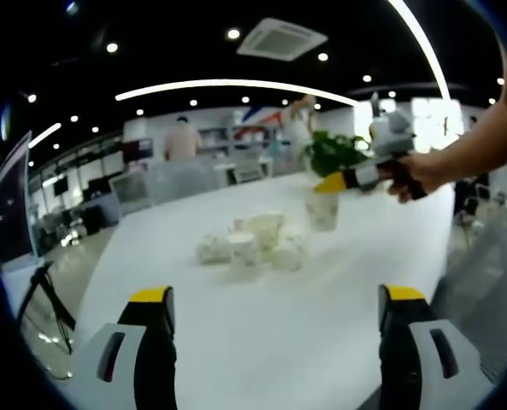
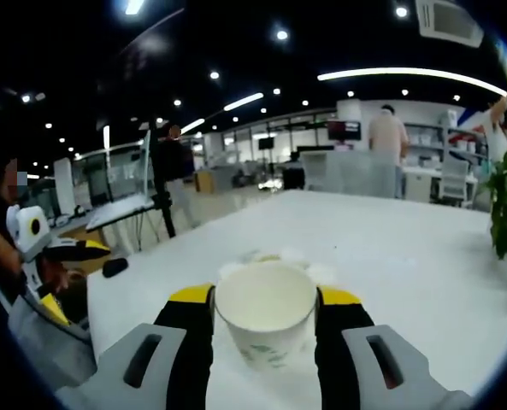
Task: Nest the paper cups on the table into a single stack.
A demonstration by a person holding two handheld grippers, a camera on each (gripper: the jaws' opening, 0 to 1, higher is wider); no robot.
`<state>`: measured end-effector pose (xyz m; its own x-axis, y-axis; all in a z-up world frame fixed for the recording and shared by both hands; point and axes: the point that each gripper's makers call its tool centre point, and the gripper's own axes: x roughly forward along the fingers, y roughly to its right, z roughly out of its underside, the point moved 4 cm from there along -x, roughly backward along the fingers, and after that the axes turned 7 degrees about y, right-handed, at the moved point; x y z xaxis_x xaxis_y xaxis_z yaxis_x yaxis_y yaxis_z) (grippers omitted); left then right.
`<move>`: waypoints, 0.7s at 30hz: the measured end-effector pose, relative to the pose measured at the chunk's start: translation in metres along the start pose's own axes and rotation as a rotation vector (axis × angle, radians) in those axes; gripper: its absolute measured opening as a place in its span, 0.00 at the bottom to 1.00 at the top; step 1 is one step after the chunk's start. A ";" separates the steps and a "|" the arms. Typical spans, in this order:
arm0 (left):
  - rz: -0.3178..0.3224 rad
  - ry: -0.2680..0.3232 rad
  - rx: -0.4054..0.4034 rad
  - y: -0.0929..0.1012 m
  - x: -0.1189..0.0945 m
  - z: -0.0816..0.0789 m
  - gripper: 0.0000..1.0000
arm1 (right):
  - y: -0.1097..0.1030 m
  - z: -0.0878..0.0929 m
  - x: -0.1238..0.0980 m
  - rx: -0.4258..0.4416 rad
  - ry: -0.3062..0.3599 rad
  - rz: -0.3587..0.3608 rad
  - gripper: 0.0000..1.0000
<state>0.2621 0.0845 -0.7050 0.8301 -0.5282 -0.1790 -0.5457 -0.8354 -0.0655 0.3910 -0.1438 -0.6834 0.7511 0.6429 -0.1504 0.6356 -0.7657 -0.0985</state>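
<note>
Right gripper [image 2: 264,320] jaws clamp paper cup [image 2: 265,320].

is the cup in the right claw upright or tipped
Upright: the cup sits between the right claw's jaws with its open mouth up.

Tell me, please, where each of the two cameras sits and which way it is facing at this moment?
Left gripper view: rides on the left gripper, fingers open, looking across the white table at the loose paper cups; the person's forearm and the right gripper carrying a cup show.
Right gripper view: rides on the right gripper, looking across the table over the held cup; the left gripper shows at left.
Shared: table, held cup, potted plant.
</note>
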 end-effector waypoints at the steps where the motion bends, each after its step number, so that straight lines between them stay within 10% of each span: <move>1: 0.000 -0.001 0.001 0.000 0.000 0.000 0.98 | -0.001 0.000 -0.001 0.001 0.001 -0.002 0.44; 21: 0.008 -0.006 0.003 0.003 0.001 0.001 0.98 | -0.038 0.006 -0.012 -0.012 0.009 -0.071 0.44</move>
<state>0.2613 0.0813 -0.7059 0.8251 -0.5339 -0.1851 -0.5526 -0.8307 -0.0675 0.3566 -0.1228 -0.6833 0.7057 0.6957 -0.1341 0.6893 -0.7180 -0.0971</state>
